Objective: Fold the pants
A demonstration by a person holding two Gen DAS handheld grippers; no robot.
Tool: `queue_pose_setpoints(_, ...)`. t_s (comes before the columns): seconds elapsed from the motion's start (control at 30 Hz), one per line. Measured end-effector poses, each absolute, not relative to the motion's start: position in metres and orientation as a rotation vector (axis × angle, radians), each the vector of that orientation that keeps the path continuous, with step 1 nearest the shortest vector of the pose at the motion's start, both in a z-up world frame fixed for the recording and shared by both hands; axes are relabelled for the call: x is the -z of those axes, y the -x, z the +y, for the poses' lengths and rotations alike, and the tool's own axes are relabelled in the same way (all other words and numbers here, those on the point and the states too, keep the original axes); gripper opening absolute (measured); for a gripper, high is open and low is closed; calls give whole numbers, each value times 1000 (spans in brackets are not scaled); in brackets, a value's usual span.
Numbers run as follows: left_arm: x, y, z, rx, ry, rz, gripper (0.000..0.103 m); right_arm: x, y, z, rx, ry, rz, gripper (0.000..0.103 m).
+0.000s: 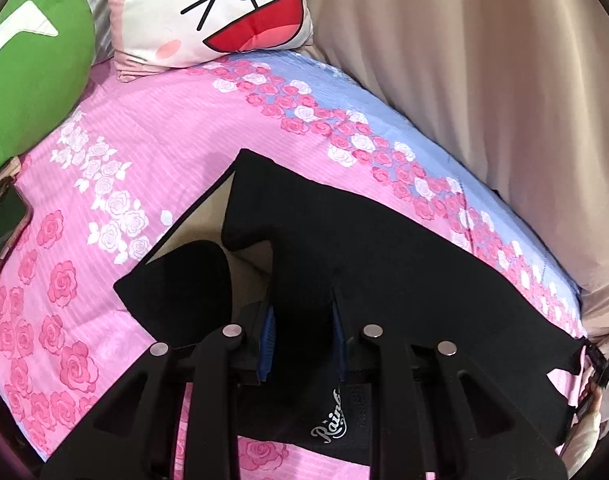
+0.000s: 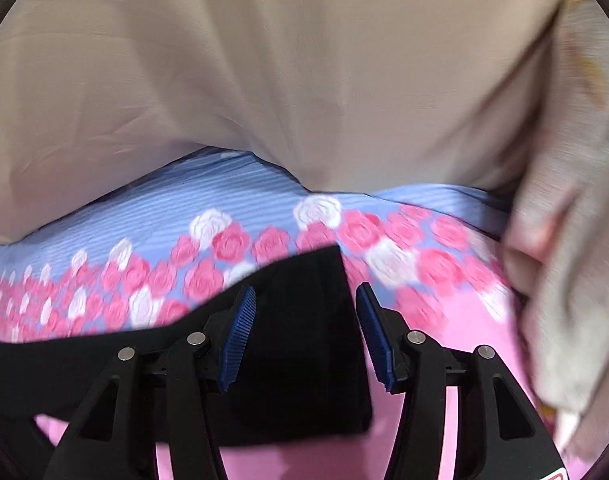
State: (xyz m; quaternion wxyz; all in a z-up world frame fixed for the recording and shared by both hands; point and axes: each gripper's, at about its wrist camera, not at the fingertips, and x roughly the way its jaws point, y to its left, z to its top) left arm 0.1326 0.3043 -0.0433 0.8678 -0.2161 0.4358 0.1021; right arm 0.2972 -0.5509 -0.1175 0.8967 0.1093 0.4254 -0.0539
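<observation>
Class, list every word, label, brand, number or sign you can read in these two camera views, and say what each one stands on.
"Rain...": white script on the black pants, near the left gripper; the rest is hidden behind a finger.
A drawn cartoon face, no letters, on the white and pink cushion.
A white shape, not readable as a letter, on the green plush pillow.
A red mark at the right wrist view's bottom edge: cut off, unreadable.

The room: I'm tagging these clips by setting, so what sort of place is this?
Most likely a bedroom. The black pants lie on a bed with a rose-print sheet, a cartoon-face pillow and a green plush sit at its far end, and a beige curtain hangs alongside.
</observation>
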Motion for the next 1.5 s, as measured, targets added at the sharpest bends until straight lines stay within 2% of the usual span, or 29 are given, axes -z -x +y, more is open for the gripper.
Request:
queue_pose_setpoints(0.03, 43, -133, 305, -216, 452, 914, 22, 122, -304, -551, 102, -235, 889, 51)
queue_pose_setpoints(0.07, 44, -136, 305, -220, 454, 920, 22, 127, -310, -551, 91, -244, 901, 40)
queue_pose_setpoints(0.1, 44, -136, 305, -218, 452, 923, 22, 131, -314, -551, 86, -246, 906, 6)
queue_pose_setpoints(0.23, 42, -147, 303, -208, 434, 927, 19, 120, -301, -543, 66, -221, 839, 7)
queue_pose_setpoints(0.37, 27, -160, 306, -215, 445, 911, 14, 74, -260, -540, 57, -204, 713, 6)
queue_pose_setpoints(0.5, -2, -161, 309, -195, 421, 845, 13, 26, -198, -533, 46, -162, 600, 6)
queue_pose_setpoints(0.6, -18, -150, 313, -168, 398, 804, 13, 3, -121, -517, 39, -65, 527, 6)
queue_pose_setpoints(0.7, -17, -133, 322, -160, 393, 805, 13, 23, -73, -506, 46, -8, 582, 7)
queue_pose_setpoints(0.87, 24, -117, 346, -136, 450, 915, 14, 105, -31, -513, 59, -81, 846, 10)
queue_pose_setpoints(0.97, 34, -110, 348, -115, 451, 934, 20, 104, -14, -513, 102, -127, 817, 26)
queue_pose_setpoints(1.03, 30, -104, 346, -108, 446, 912, 24, 95, -10, -507, 101, -161, 785, 31)
queue_pose_setpoints(1.07, 28, -104, 344, -92, 448, 910, 24, 92, -11, -502, 89, -164, 783, 37)
queue_pose_setpoints(1.1, 29, -105, 342, -72, 448, 926, 29, 92, -14, -498, 86, -157, 782, 43)
queue_pose_setpoints(1.13, 30, -107, 340, -54, 451, 937, 41, 91, -22, -493, 98, -147, 785, 44)
queue_pose_setpoints(1.2, 38, -115, 335, -2, 462, 971, 56, 99, -30, -484, 106, -144, 803, 44)
queue_pose_setpoints(1.23, 43, -120, 333, 7, 471, 995, 53, 104, -37, -482, 122, -145, 809, 44)
queue_pose_setpoints(1.27, 49, -126, 330, 16, 480, 1025, 44, 108, -41, -482, 126, -148, 817, 42)
queue_pose_setpoints(1.3, 53, -131, 328, 30, 494, 1051, 21, 113, -45, -481, 128, -159, 834, 27)
queue_pose_setpoints(1.33, 58, -136, 329, 32, 513, 1082, 20, 115, -50, -481, 118, -172, 841, 10)
queue_pose_setpoints(1.37, 60, -142, 330, 17, 518, 1094, 18, 117, -55, -480, 106, -183, 846, 6)
queue_pose_setpoints(1.4, 53, -151, 331, -29, 478, 1080, 11, 116, -59, -477, 110, -180, 843, 6)
queue_pose_setpoints(1.5, -8, -168, 336, -59, 383, 909, 11, 79, -70, -471, 132, -153, 729, 6)
